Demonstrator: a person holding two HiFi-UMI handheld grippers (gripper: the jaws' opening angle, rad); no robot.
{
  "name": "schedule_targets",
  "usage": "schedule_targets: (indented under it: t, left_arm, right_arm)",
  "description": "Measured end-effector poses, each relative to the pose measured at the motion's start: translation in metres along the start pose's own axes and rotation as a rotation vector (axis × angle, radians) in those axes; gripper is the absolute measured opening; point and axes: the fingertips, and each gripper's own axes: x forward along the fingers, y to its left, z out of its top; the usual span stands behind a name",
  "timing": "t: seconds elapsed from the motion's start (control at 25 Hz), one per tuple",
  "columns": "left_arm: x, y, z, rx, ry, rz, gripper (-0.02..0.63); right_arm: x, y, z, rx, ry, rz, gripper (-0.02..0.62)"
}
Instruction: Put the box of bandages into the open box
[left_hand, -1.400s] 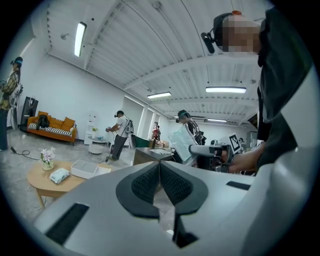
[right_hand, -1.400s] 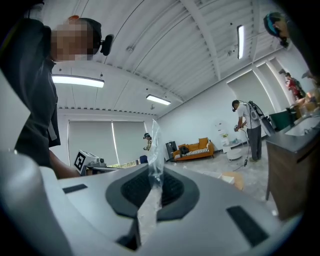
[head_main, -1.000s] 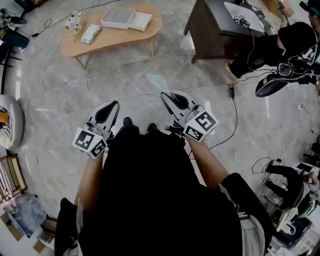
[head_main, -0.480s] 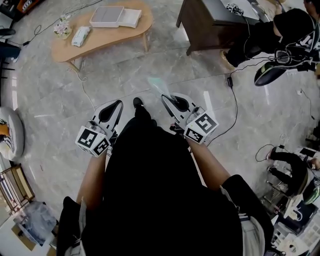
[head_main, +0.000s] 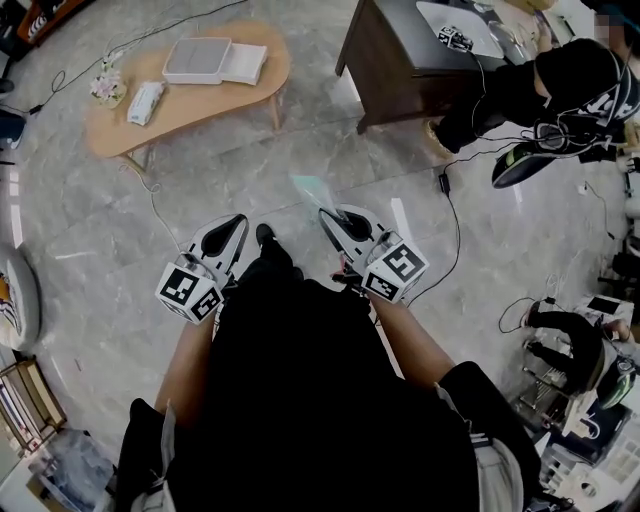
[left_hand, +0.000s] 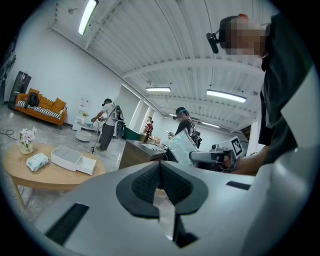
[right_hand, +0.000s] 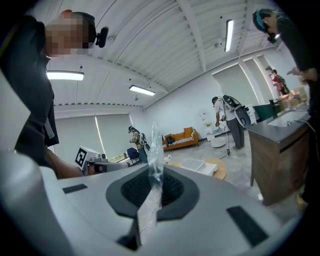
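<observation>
In the head view, the person stands on a grey marble floor (head_main: 200, 190) with the left gripper (head_main: 236, 222) and right gripper (head_main: 326, 214) held out in front of the body. A clear flat packet (head_main: 312, 188) juts ahead of the right gripper's tips. The open white box (head_main: 195, 60) sits on a low wooden table (head_main: 120, 125), well apart from the packet.

In the left gripper view, the jaw pads meet with nothing between them.

In the right gripper view, the jaws are pressed together on the packet's thin edge, and the packet stands upright between the pads.
</observation>
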Motion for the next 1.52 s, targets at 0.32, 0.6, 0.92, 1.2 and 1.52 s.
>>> schedule_targets:
  t: [0.32, 0.6, 0.92, 1.2, 1.52]
  left_arm:
    - [0.039, 0.073, 0.044, -0.027, -0.077, 0.018, 0.018]
    - [0.063, 0.13, 0.075, -0.033, -0.098, -0.03, 0.018]
    - [0.086, 0.169, 0.084, -0.083, -0.101, -0.034, 0.018]
    - [0.103, 0.206, 0.09, -0.107, -0.105, 0.01, 0.018]
    - [0.13, 0.255, 0.124, -0.077, -0.093, 0.088, 0.018]
  right_arm:
    - [0.071, -0.035, 0.032, -0.035, 0.046, 0.03, 0.02]
    - [0.121, -0.064, 0.066, -0.054, 0.017, -0.019, 0.02]
    - [0.16, -0.085, 0.072, -0.03, 0.038, -0.014, 0.02]
    - [0.204, -0.117, 0.082, -0.012, 0.032, 0.024, 0.02]
    - [0.263, -0.165, 0.108, -0.014, -0.006, 0.096, 0.02]
